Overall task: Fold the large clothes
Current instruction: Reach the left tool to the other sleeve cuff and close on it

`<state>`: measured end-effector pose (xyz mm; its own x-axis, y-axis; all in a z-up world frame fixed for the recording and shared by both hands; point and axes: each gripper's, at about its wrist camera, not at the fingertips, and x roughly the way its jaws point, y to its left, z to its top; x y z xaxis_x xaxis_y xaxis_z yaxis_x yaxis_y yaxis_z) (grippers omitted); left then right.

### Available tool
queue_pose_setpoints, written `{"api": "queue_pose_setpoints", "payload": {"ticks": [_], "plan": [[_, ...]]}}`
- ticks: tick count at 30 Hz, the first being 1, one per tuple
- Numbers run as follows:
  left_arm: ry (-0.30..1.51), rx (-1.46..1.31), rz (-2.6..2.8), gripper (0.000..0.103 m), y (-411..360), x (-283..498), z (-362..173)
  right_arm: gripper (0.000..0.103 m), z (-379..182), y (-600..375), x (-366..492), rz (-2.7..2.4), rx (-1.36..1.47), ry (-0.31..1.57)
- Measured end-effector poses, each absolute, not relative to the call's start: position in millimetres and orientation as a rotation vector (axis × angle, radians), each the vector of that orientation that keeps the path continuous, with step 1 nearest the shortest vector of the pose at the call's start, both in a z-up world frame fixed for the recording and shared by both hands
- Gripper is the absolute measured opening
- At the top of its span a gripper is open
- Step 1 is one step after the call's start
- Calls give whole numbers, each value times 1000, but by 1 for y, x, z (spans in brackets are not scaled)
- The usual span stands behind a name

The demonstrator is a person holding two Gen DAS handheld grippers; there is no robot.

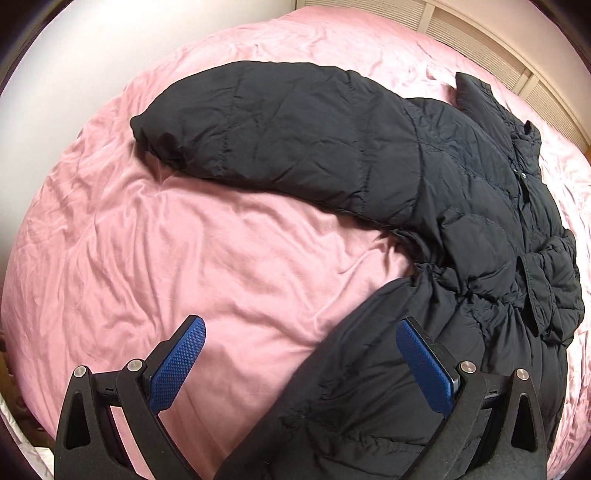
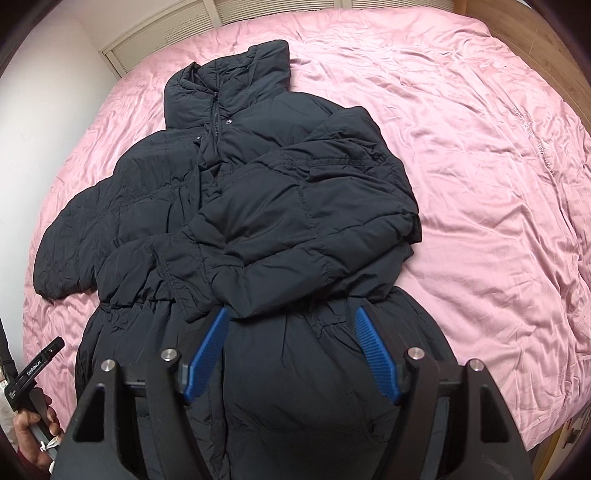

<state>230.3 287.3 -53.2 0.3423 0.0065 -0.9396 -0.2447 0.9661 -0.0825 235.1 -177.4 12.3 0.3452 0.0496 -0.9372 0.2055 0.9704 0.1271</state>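
A long black puffer coat [image 2: 258, 206] lies front up on the pink bed cover [image 2: 480, 184], collar at the far end. One sleeve [image 2: 314, 206] is folded across the chest, its cuff end lying at my right gripper's fingertips. My right gripper [image 2: 291, 314] hovers open over the waist, blue pads apart and pressing on nothing. In the left wrist view the other sleeve [image 1: 258, 136] stretches out to the left over the cover [image 1: 147, 258]. My left gripper [image 1: 301, 325] is open above the coat's lower edge [image 1: 369, 387], with nothing gripped.
A white wall [image 2: 33, 110] borders the bed on the left, and slatted doors [image 2: 166, 33] stand behind its far end. A wooden frame [image 2: 517, 44] runs along the right. A hand [image 2: 33, 424] holding the left gripper's handle shows at the lower left.
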Motion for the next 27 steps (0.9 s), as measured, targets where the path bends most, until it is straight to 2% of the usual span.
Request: {"api": "queue_pose_setpoints", "payload": {"ticks": [8,19,27], "plan": [[1193,-393,223,102,348,245,-61,70,0,-166,238,-114,232,1253],[1054,-738,251,100,451,311,-73,70,-4,-163,234,-150,201,1285],[1000,-1052,235,88,490,345,-114,70,-4,-175,217,-196,196,1304]]}}
